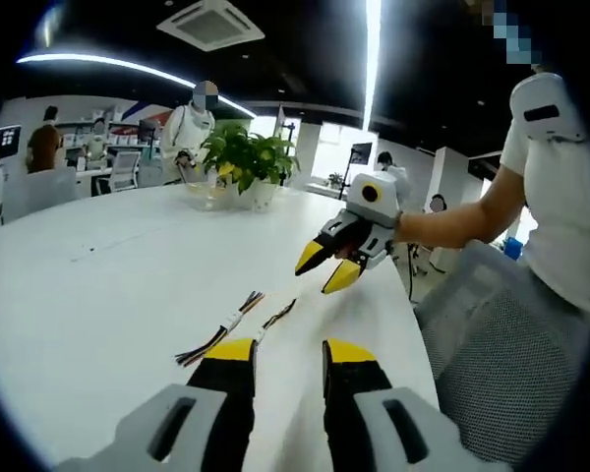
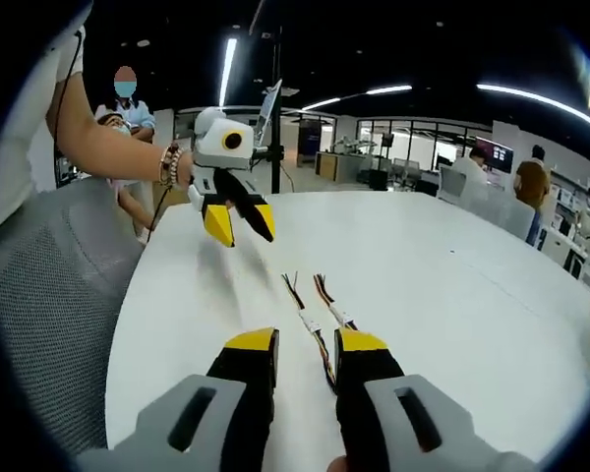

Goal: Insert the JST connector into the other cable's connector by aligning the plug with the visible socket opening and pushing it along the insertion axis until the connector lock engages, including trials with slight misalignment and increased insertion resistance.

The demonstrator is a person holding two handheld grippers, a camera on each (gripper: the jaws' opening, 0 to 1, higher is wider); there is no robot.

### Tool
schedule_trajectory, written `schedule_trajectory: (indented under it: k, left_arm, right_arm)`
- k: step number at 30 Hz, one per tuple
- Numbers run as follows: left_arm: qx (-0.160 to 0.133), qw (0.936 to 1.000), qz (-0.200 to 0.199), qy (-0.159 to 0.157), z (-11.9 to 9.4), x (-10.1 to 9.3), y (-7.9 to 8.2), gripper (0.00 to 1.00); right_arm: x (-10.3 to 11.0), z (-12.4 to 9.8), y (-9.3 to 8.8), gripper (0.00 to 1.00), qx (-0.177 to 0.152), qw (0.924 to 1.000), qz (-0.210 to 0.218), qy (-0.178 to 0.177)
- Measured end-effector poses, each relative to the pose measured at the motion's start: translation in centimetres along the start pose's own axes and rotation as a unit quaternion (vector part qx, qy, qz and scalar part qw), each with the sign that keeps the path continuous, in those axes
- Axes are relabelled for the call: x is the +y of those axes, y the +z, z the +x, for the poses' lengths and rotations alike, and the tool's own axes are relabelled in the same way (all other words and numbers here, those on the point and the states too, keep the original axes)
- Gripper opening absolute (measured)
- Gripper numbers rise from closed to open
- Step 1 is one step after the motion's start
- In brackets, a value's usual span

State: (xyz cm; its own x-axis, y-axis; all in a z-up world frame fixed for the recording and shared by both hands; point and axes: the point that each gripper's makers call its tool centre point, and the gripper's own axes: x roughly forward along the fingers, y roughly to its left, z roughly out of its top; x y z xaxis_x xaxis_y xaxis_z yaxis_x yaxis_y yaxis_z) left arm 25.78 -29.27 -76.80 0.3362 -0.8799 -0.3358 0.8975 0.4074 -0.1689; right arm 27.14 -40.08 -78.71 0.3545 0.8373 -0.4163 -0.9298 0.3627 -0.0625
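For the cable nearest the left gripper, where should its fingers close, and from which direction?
Judging by its pose, grip the white connector body, not the thin wires. The cable lies flat on the table, so come down from above, fingers straddling the connector across its length, leaving the mating end free.

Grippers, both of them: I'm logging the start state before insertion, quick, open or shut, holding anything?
Left gripper: open, holding nothing; the two cables lie on the table.
Right gripper: open, holding nothing.
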Motion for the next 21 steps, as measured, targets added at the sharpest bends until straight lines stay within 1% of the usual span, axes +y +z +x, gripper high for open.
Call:
schedule_trajectory:
  k: [5,8,10,15,18,21]
  left_arm:
    - [-0.007,0.9998,0.001,0.019,-1.6,-0.3,0.5,0.21]
    - [-0.008,0.9996,0.003,0.025,-2.5,-0.7,0.5,0.22]
    - [-0.001,0.9995,0.006,0.032,-3.1,-0.9,0.2,0.23]
    - [-0.001,0.9989,0.002,0.046,-4.9,-1.6,-0.4,0.23]
    - [0.009,0.9984,-0.003,0.056,-6.2,-2.2,-1.5,0.23]
    - [0.008,0.9979,-0.01,0.063,-7.1,-2.6,-2.2,0.23]
  right_arm:
    - [0.7,-1.1,0.3,0.21,-0.001,1.0,-0.001,-0.009]
    - [0.9,-1.6,0.3,0.22,0.0,0.9999,0.002,-0.014]
    - [1.2,-2.0,0.1,0.23,0.003,0.9998,0.003,-0.017]
    - [1.8,-3.0,0.0,0.23,0.004,0.9996,0.008,-0.026]
    - [2.1,-3.6,0.1,0.24,0.002,0.9994,0.01,-0.032]
    - [2.4,-3.9,0.0,0.24,0.004,0.9994,0.01,-0.034]
